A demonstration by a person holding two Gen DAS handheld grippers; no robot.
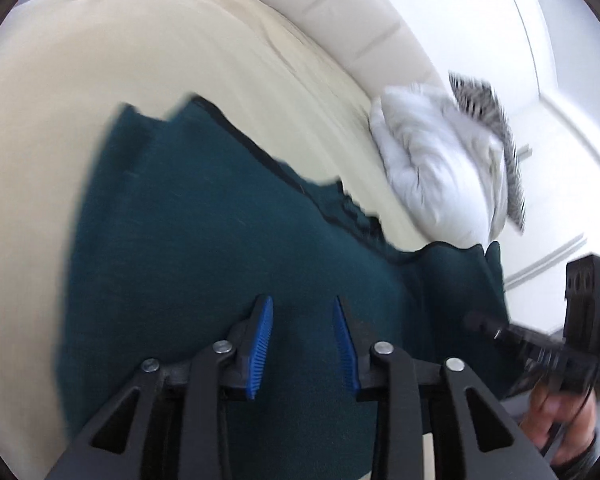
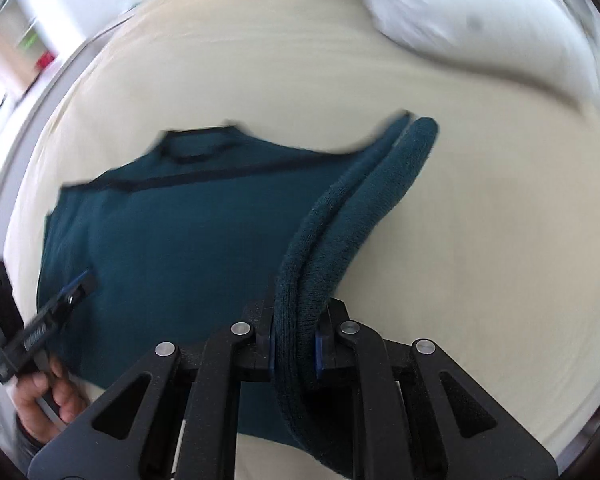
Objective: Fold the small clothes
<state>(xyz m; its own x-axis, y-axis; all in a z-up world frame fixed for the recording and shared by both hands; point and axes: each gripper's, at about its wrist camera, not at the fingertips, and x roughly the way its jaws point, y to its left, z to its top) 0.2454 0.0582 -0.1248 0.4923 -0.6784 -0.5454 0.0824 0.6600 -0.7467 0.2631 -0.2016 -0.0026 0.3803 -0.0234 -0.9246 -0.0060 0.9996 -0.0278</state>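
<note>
The teal garment is lying flat on the cream bedsheet. I am pinching its doubled edge in my right gripper, jaws clamped on cloth; only the right wrist view shows this. My left gripper is hovering over the fabric, jaws apart and gripping nothing. The left view alone is showing the white pillow.

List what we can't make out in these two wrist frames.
- Left wrist view: near hem of the teal garment hidden behind the left claw.
- Left wrist view: striped item behind the white pillow, motion-blurred, can't identify.
- Right wrist view: right claw pads buried in the folded teal edge; grip depth unclear.
- Right wrist view: shelf objects top left, blurred and tiny.
</note>
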